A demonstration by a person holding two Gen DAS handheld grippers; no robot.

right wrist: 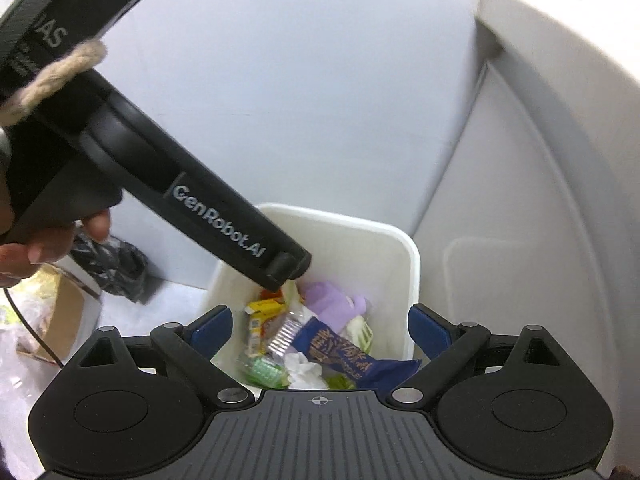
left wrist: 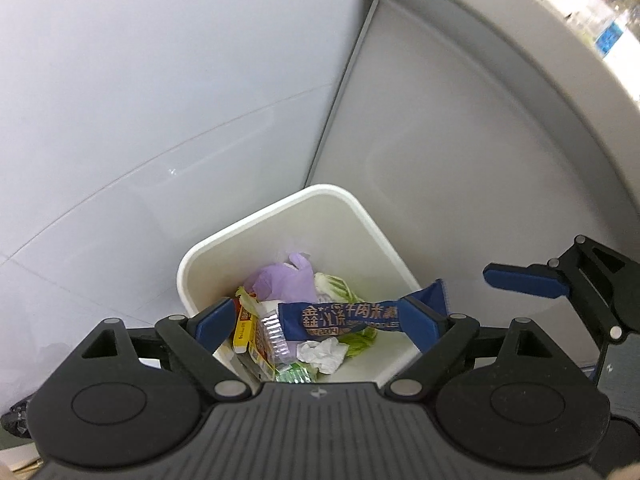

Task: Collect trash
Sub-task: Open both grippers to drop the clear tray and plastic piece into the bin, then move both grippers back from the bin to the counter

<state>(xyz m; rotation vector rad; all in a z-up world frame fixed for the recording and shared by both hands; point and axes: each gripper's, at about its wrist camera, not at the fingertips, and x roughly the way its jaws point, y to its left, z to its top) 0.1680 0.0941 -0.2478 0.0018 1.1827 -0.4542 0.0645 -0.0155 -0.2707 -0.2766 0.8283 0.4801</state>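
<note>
A: Both grippers over the white bin (left wrist: pixel 362 216), pointing down into it. Left gripper (left wrist: pixel 320 322) with jaws spread wide; the blue noodle wrapper (left wrist: pixel 348 318) appears between them, but down in the bin, pinched by neither pad.

B: Right gripper (right wrist: pixel 320 330) the same, jaws spread, nothing pinched. Wrapper lying atop the heap, one end propped against the bin wall.

A: Under it a purple glove (left wrist: pixel 288 280), a yellow carton (left wrist: pixel 244 330), crumpled tissue (left wrist: pixel 322 354), some cabbage leaves (left wrist: pixel 340 286) and a clear plastic piece (left wrist: pixel 274 334) (edges hard to make out).

B: So, the step in hand: dropping off, apparently done for this item. All of it lodged inside the bin, nothing on the rim.

A: Next move, then: away from the bin, toward more trash. A black bag (right wrist: pixel 116 264) and a cardboard box (right wrist: pixel 60 312) on the floor to the left in the right wrist view; whether meant for collecting, impossible to tell.

B: Calls for jaws kept spread on approach and care between the two grippers, close together here.
</note>
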